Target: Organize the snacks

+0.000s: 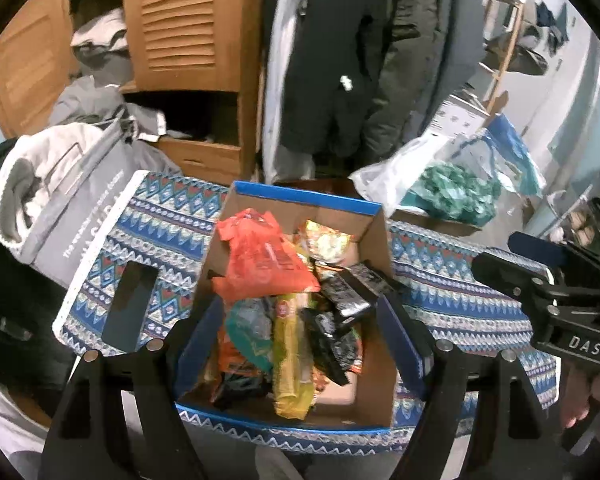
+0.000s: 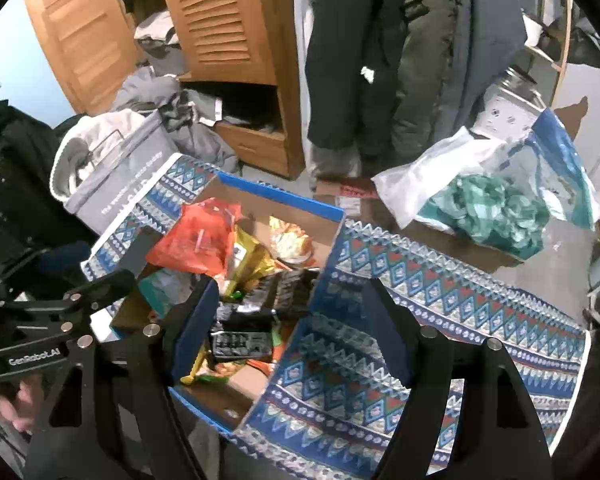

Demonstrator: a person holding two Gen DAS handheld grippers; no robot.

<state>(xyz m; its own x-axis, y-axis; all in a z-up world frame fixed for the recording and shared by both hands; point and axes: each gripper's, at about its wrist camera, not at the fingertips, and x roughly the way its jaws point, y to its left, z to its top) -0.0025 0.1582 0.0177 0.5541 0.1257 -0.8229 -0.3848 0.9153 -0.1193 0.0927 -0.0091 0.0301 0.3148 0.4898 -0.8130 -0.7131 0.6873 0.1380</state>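
Two grippers are hovering over one open cardboard box [image 1: 300, 208] of snacks. The left gripper [image 1: 300, 344] is hanging above the box's near edge with its fingers spread wide apart and nothing between them; in its own view the box interior is showing between the two fingers. The right gripper [image 2: 288, 328] is likewise standing open and empty, with its left finger over the box's near corner and its right finger over the patterned flap [image 2: 420, 280].

The box is sitting with two blue-patterned flaps folded outward, one on each side; the left flap [image 1: 140, 240] is showing one dark rectangular cutout [image 1: 130, 308]. Inside, snack packets are lying in a loose heap. One orange-red plastic bag [image 1: 260, 256] is resting on top toward the far left corner. One yellow packet [image 1: 292, 360] is lying lengthwise near the middle, reaching toward the near edge. Several black wrapped bars [image 1: 348, 292] are lying along the right side, touching each other; I cannot count them exactly. One gold-and-orange packet [image 1: 326, 240] is sitting against the far wall, and one teal packet [image 1: 248, 332] is lying left of the yellow one.

Beyond the box, one clear bag of green material [image 1: 456, 192] is lying past the right flap, and one grey fabric bag [image 1: 64, 200] is standing past the left flap.
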